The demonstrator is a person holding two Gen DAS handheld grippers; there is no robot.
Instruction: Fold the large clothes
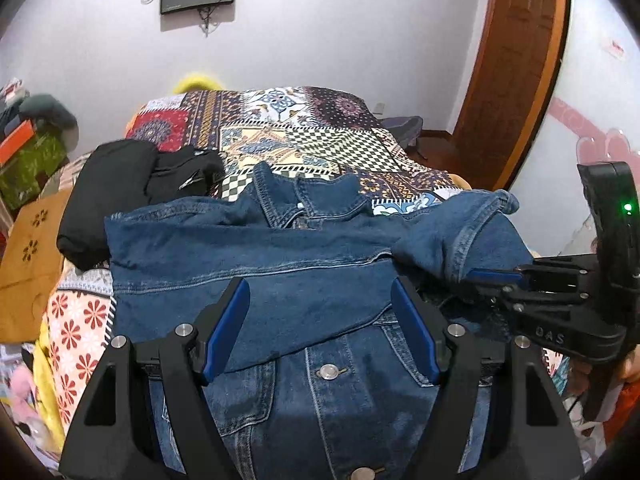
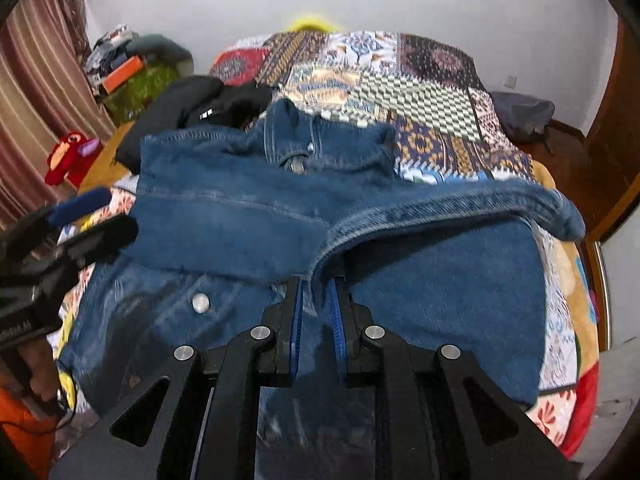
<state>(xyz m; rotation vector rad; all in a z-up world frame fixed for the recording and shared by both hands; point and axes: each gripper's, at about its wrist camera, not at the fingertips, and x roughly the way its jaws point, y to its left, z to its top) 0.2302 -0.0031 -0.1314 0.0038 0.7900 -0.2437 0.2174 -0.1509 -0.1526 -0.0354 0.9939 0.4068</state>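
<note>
A blue denim jacket (image 1: 280, 248) (image 2: 240, 200) lies button side up on the patterned bed quilt (image 1: 304, 128), collar toward the far wall. One sleeve is folded across its chest. My left gripper (image 1: 320, 286) (image 2: 114, 210) hovers open over the chest with only flat denim beneath its fingers. The other sleeve (image 1: 460, 240) (image 2: 460, 204) arches in from the right edge. Its cuff runs into my right gripper (image 2: 318, 280) (image 1: 476, 274), whose jaws stand narrow and pinch the cuff between the blue pads.
A folded black garment (image 1: 108, 192) (image 2: 192, 96) lies on the bed by the jacket's far left shoulder. A red plush toy (image 2: 68, 156) and stacked boxes (image 2: 128, 76) sit left of the bed. A wooden door (image 1: 516, 60) stands at the right.
</note>
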